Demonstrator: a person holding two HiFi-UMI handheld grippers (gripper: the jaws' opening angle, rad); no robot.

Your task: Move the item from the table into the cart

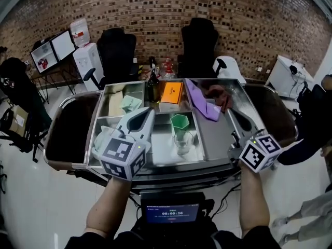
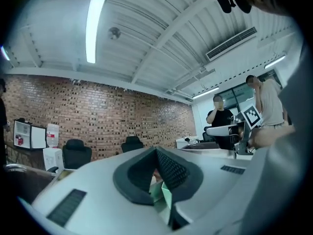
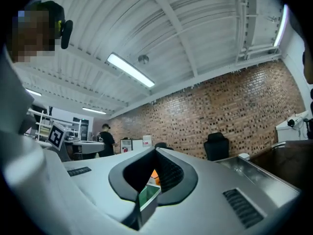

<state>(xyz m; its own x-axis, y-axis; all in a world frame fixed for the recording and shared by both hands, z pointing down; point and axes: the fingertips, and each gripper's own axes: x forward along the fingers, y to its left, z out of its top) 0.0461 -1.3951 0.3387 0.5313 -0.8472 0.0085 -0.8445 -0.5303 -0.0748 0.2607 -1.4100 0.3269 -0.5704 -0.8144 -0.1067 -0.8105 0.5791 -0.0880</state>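
Nearest the person, below the cart's near edge, a small dark screen (image 1: pixel 171 212) glows with blue digits, and a bare forearm reaches forward on each side of it. The left gripper (image 1: pixel 149 111) hovers over the near-left part of the steel cart (image 1: pixel 171 169). Its jaws are together at the tips with nothing clamped, and through the loop they form only a pale green packet (image 1: pixel 130 103) shows beyond. The right gripper (image 1: pixel 229 109) hovers along the cart's right side, its jaws likewise pressed together and empty. Neither gripper carries anything. Every loose thing in sight already lies inside the cart, and which one is the task's item cannot be told. In the near-left compartment, partly hidden by the left gripper, sits something white (image 1: pixel 104 136). In the near-middle compartment a clear glass (image 1: pixel 183 141) stands just in front of a green cup (image 1: pixel 180 122), both upright. The pale green packet lies in the far-left compartment, beside a beige object (image 1: pixel 115 105). In the far-middle compartment a dark bottle (image 1: pixel 152 87) stands upright just left of a flat orange packet (image 1: pixel 171 92). A purple cloth (image 1: pixel 201 102) sprawls in the right compartment, with a reddish-brown thing (image 1: pixel 218 92) at its far end. Beyond the cart's far edge stand two black office chairs (image 1: pixel 116 48), then a water dispenser (image 1: pixel 85 56) and monitors (image 1: pixel 52 51) to the left, all before a brick wall (image 1: pixel 155 9).
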